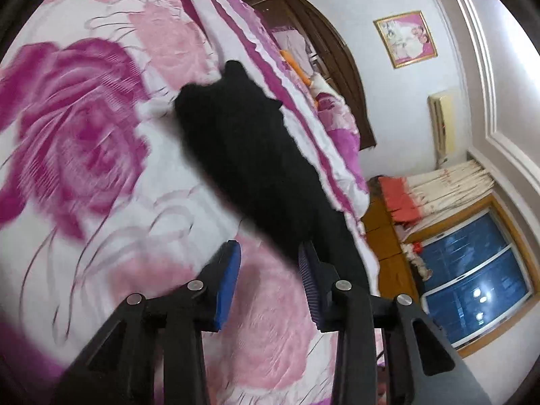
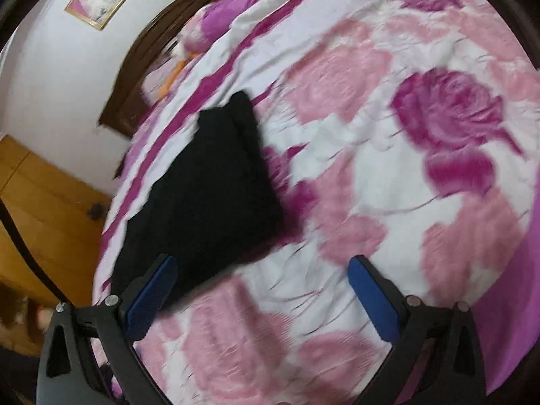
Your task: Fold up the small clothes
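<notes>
The black garment [image 2: 209, 182] lay limp on the bedspread [image 2: 371, 135], probably light and floppy; pinch a near corner. Left gripper [image 1: 270, 256] and right gripper [image 2: 263, 270] were spread, empty

I see a black garment [image 2: 209, 182] lying flat on the bed, left of the middle.

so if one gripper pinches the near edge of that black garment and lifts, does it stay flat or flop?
Probably flops: the black garment lies limp, following the rumpled floral bedspread, so it should drape from the pinch. Likely light; it looks thin and low. It may drag rather than slide, since both are soft cloth. The left gripper and right gripper are open.
</notes>
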Demonstrator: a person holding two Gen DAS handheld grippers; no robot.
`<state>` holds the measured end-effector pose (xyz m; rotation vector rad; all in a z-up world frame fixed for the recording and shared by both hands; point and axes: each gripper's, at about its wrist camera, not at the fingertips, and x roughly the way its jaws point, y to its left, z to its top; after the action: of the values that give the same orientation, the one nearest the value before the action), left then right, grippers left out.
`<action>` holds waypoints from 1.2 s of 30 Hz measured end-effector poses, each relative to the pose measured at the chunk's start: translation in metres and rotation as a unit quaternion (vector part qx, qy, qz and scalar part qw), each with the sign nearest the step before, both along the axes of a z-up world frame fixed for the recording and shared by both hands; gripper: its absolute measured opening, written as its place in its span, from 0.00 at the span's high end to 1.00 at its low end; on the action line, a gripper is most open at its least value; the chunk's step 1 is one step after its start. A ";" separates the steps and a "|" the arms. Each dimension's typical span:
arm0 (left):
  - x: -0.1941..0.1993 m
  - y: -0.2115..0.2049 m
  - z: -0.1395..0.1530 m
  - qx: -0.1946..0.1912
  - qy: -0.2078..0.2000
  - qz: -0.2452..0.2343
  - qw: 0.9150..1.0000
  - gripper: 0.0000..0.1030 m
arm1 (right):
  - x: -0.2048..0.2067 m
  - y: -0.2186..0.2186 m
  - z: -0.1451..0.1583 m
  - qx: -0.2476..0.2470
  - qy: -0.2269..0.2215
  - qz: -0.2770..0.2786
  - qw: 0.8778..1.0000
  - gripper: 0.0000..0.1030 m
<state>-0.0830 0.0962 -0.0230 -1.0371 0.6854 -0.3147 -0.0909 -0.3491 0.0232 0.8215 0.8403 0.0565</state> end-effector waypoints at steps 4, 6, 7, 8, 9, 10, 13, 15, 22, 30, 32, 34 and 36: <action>0.024 0.008 -0.010 -0.029 0.041 -0.011 0.999 0.70 | 0.018 0.028 -0.002 0.023 0.002 0.044 0.999 0.00; 0.025 0.012 -0.010 -0.039 0.033 -0.013 0.999 0.70 | 0.030 0.038 -0.006 0.027 0.007 0.043 0.999 0.00; 0.026 0.012 -0.010 -0.037 0.029 -0.013 0.999 0.70 | 0.033 0.039 -0.008 0.030 0.006 0.038 0.999 0.00; 0.029 0.012 -0.011 -0.034 0.027 -0.013 0.999 0.70 | 0.037 0.039 -0.010 0.037 0.006 0.028 0.999 0.00; 0.031 0.010 -0.010 -0.030 0.028 -0.012 0.999 0.70 | 0.041 0.038 -0.012 0.048 0.004 0.016 0.999 0.00; 0.033 0.009 -0.010 -0.025 0.031 -0.010 0.999 0.70 | 0.045 0.036 -0.013 0.056 0.004 0.008 0.998 0.00; 0.040 0.006 -0.007 -0.012 0.043 0.003 0.999 0.70 | 0.057 0.036 -0.015 0.066 0.009 -0.011 0.998 0.00; 0.047 0.007 -0.007 -0.008 0.053 0.009 0.998 0.70 | 0.064 0.039 -0.015 0.059 0.013 -0.013 0.998 0.00; 0.054 0.019 -0.021 -0.043 0.071 0.009 0.997 0.82 | 0.062 0.032 -0.014 0.053 0.016 -0.004 0.998 0.10; 0.033 0.022 -0.002 -0.016 0.066 -0.022 0.997 0.93 | 0.043 0.006 -0.018 0.110 -0.036 0.001 0.993 0.89; 0.020 0.021 0.001 -0.014 0.066 -0.029 0.997 0.93 | 0.033 0.007 -0.006 0.074 -0.053 0.025 0.996 0.90; 0.004 0.021 0.003 -0.010 0.070 -0.044 0.997 0.93 | 0.021 0.006 0.002 0.071 -0.065 0.033 0.995 0.91; -0.013 0.022 0.003 -0.016 0.072 -0.059 0.996 0.93 | 0.006 0.002 0.007 0.081 -0.069 0.031 0.994 0.91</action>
<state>-0.0958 0.1179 -0.0200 -1.0588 0.8762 -0.3565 -0.0846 -0.3469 0.0305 0.9334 0.7365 0.2373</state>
